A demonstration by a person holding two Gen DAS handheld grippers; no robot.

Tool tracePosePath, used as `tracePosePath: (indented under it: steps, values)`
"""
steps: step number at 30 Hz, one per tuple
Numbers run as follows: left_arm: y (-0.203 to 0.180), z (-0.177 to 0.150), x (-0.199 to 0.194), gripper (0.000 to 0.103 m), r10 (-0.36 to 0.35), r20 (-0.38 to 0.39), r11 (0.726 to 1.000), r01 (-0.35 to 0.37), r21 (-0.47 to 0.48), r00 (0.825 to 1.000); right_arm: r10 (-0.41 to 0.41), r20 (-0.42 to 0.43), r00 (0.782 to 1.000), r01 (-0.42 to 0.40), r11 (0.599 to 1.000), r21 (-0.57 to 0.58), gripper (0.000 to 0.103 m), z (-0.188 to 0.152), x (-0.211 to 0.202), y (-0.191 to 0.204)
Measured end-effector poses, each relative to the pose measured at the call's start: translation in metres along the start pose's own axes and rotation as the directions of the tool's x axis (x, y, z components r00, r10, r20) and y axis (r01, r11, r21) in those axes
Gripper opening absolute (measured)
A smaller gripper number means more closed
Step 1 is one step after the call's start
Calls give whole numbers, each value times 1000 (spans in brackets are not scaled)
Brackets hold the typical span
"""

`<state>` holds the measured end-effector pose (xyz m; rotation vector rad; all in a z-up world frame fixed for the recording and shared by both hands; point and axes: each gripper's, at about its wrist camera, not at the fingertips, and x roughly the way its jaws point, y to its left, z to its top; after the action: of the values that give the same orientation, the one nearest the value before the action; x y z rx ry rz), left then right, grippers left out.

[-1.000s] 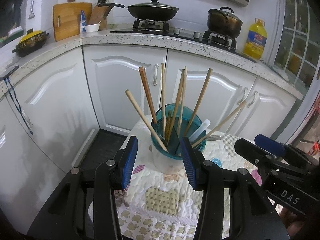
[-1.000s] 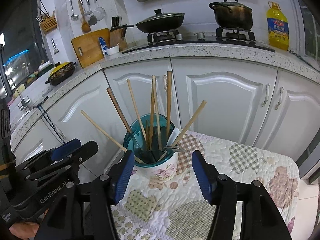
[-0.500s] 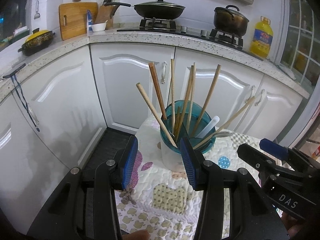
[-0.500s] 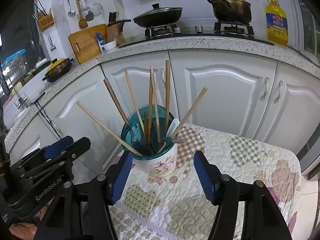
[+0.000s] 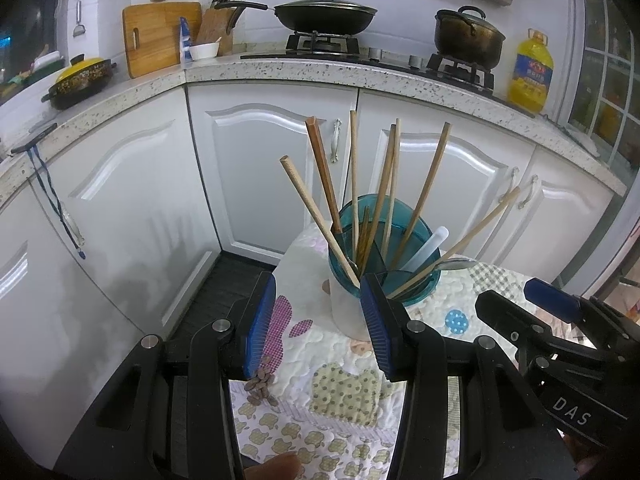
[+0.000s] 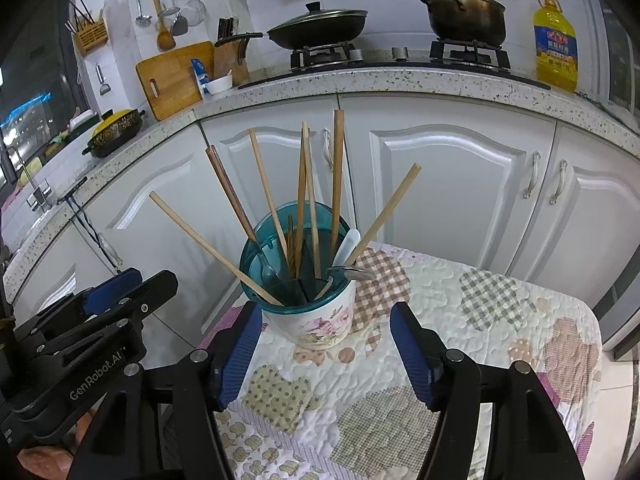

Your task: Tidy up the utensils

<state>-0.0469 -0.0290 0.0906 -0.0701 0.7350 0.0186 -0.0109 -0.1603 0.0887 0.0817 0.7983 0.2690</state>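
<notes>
Widening since a second ago, the right gripper (image 6: 326,354) has empty fingers straddling the floral white ceramic holder with teal plastic insert (image 6: 310,304), chopsticks upright. Left view: left gripper (image 5: 318,330), open and empty, sits nearer, holder ahead-right.

Dim, cool indoor light; sharp centre, fisheye bending and dark vignetted corners.

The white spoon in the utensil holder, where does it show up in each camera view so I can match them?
Left wrist view: white spoon is right of centre, leaning right out of the holder, above the metal spoon.
Right wrist view: white spoon is at centre, on the holder's right side.
Shared landmark: yellow oil bottle on the counter, upper right.
</notes>
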Motion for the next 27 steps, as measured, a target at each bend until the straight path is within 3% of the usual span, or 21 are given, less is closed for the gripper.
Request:
tracePosePath:
  steps: [27]
  values:
    - [-2, -2, 8, 43, 21, -9, 1000, -21, 17, 1000, -5, -31, 1000, 5, 1000, 6, 66, -3, 12, -4]
